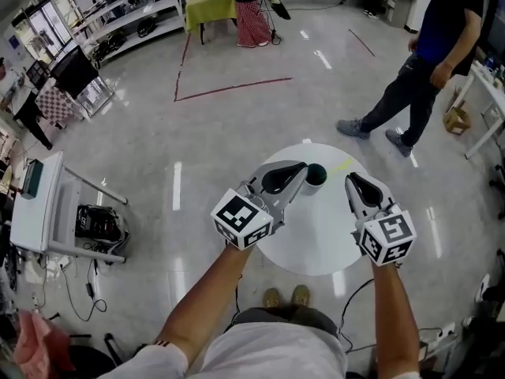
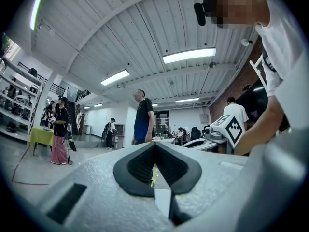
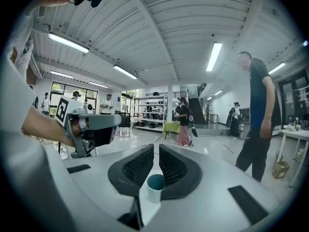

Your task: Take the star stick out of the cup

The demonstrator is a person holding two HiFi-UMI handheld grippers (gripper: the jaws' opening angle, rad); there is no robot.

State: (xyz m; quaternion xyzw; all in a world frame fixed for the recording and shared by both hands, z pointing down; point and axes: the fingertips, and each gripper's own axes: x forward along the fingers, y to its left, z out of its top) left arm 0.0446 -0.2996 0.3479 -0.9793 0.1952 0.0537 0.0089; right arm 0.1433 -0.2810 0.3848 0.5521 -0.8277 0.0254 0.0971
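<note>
Head view: cup (image 1: 316, 174) stands near the far edge of the round white table (image 1: 316, 247). The star stick (image 1: 341, 166) lies flat on the tabletop just right of the cup, not in it. Judgement: the take-out step looks done, and nothing is left but to draw both tools back clear of the cup. Left gripper (image 1: 300, 169) reaches forward on an extended forearm, angled right, with its tip just beside the cup. Right gripper (image 1: 352, 178) is level with it, pointing straight ahead, near the stick.

Left gripper view: jaws clenched, tips meeting, nothing pinched. A sliver of yellow-green stick (image 2: 153, 177) shows through the gap below the tips, on the table beyond.

Right gripper view: jaws all but closed, a thin slit between them, nothing in it. The cup (image 3: 155, 187) sits upright just ahead and below; its teal inside looks empty. The left gripper (image 3: 104, 122) hangs at left, apart
</note>
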